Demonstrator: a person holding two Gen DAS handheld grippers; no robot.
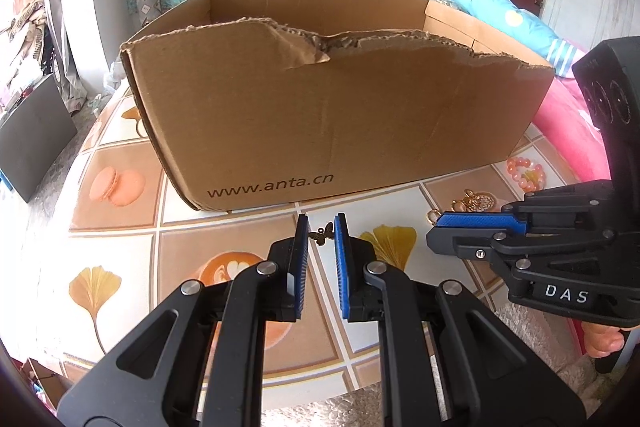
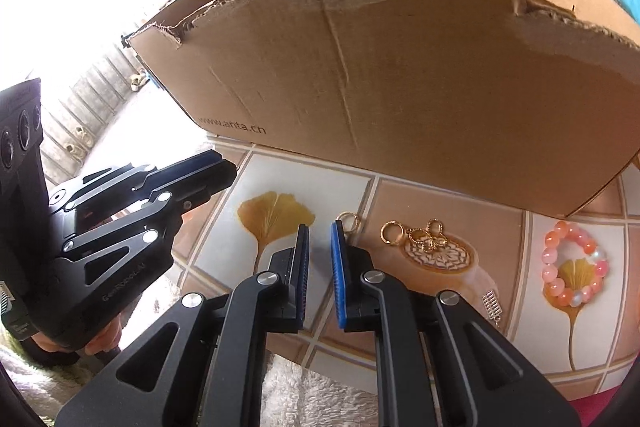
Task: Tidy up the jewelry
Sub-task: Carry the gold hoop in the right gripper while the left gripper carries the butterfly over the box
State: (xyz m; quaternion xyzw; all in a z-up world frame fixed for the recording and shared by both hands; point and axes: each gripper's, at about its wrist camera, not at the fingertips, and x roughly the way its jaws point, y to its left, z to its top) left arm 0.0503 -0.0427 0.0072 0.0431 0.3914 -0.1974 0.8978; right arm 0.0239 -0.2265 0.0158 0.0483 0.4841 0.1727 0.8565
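Black left tongs [image 1: 321,227], blue ribbed pads [image 1: 342,259], silver rivets, "DAS" lettering

The tabletop [image 2: 280,167] carried a printed covering of brown and white squares bearing ginkgo leaves, macarons and latte cups. A torn-edged cardboard box [image 1: 320,115], marked "www.anta.cn", stood on its far part. In front of the box lay the jewelry. A pink and white bead bracelet [image 2: 573,263] lay at the right end, near the box's corner. Left of it lay a gold openwork pendant [image 2: 430,235], with a gold ring [image 2: 390,231] just beside it. A second gold ring [image 2: 349,220] lay farther left. A small silver ladder-shaped piece [image 2: 492,303] lay nearer the front edge.
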